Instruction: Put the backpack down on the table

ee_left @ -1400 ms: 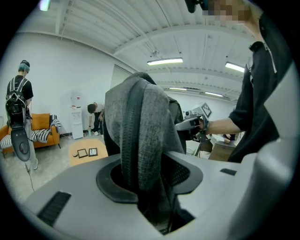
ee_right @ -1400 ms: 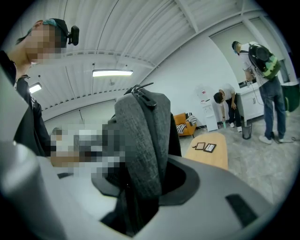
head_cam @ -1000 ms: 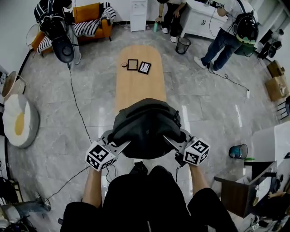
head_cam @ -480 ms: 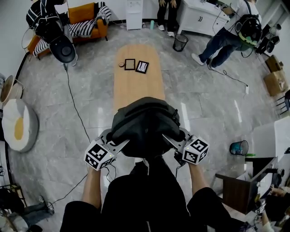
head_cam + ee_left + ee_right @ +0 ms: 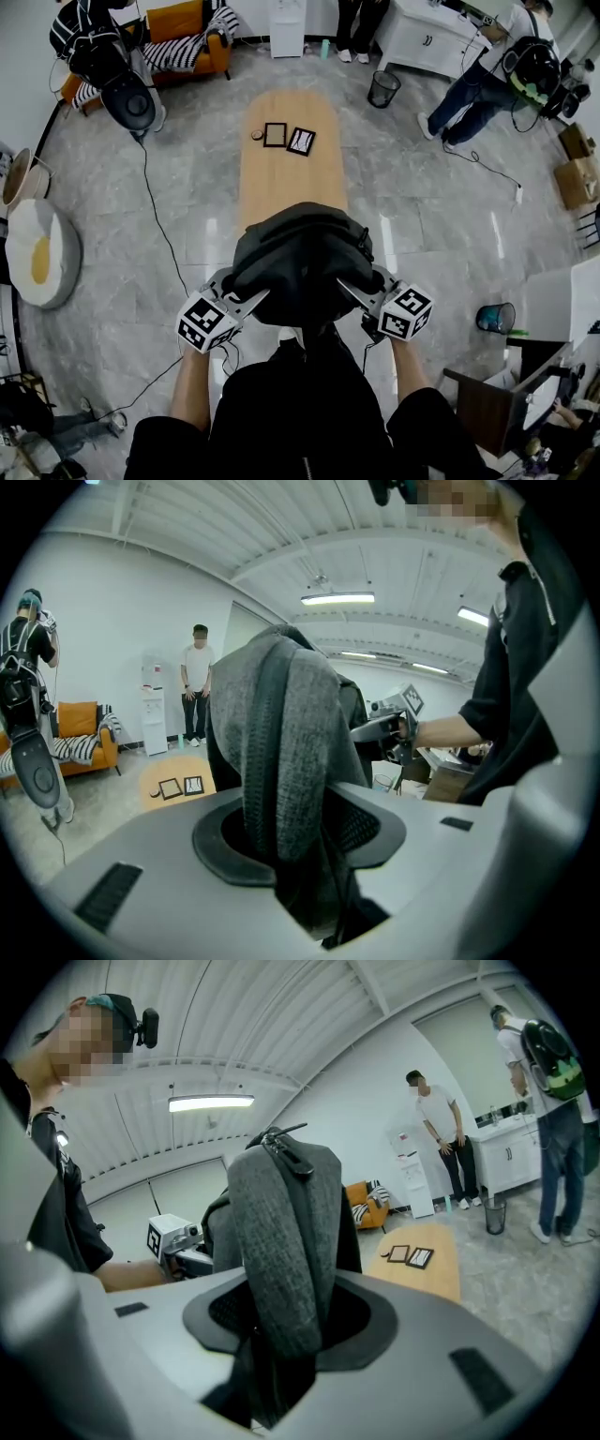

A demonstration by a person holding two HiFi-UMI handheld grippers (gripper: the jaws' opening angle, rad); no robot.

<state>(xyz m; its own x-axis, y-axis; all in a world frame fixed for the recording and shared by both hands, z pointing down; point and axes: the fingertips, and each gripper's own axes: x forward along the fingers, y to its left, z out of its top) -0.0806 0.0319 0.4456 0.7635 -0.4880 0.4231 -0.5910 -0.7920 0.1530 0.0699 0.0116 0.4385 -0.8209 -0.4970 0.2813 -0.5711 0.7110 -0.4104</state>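
A dark grey backpack (image 5: 300,258) hangs in the air between both grippers, over the near end of the long wooden table (image 5: 289,169). My left gripper (image 5: 246,298) is shut on its grey left strap (image 5: 281,752). My right gripper (image 5: 359,292) is shut on the right strap (image 5: 281,1251). In each gripper view the strap fills the space between the jaws and rises in front of the camera. The bag's bulk hides both sets of fingertips in the head view.
Two framed pictures (image 5: 287,139) and a small round object (image 5: 257,135) lie on the table's far half. Cables (image 5: 155,216) run over the floor at the left. People (image 5: 487,75) stand at the back right near a bin (image 5: 382,90); an orange sofa (image 5: 178,37) is at the back left.
Both grippers and the backpack have shifted slightly forward toward the table, keeping the same grip. People at the back have moved.
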